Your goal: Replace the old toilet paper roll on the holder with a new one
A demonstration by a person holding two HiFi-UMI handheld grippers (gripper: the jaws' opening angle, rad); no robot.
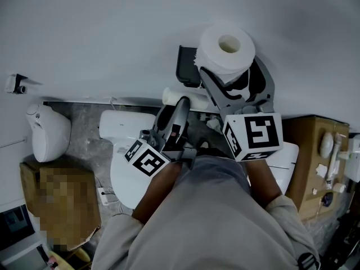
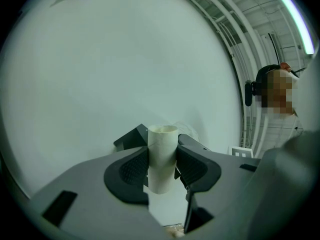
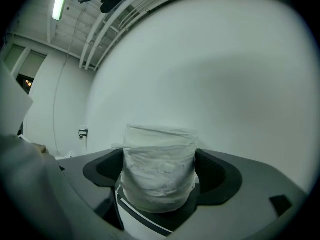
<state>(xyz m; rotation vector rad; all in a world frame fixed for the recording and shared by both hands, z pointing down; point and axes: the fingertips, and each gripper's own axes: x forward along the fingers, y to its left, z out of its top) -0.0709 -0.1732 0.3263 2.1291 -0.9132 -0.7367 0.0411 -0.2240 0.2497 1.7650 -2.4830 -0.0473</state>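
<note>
The new toilet paper roll [image 1: 228,49] is full and white, and it stands against the wall next to the black holder [image 1: 188,66]. My right gripper [image 1: 236,86] reaches up to it with wide jaws on either side of the roll [image 3: 159,169]. The pads lie close to its sides, and the paper shows no squeeze. Lower and to the left, my left gripper [image 1: 179,108] is shut on the old empty cardboard tube [image 1: 185,98]. In the left gripper view the tube [image 2: 162,154] stands upright, pinched between the two pads of the left gripper [image 2: 162,166].
A white toilet [image 1: 129,162] sits below the grippers. A white fixture [image 1: 48,131] hangs on the wall at the left, above a brown box [image 1: 56,201]. A cardboard box [image 1: 306,162] with small items stands at the right. A person [image 2: 277,91] is at the right of the left gripper view.
</note>
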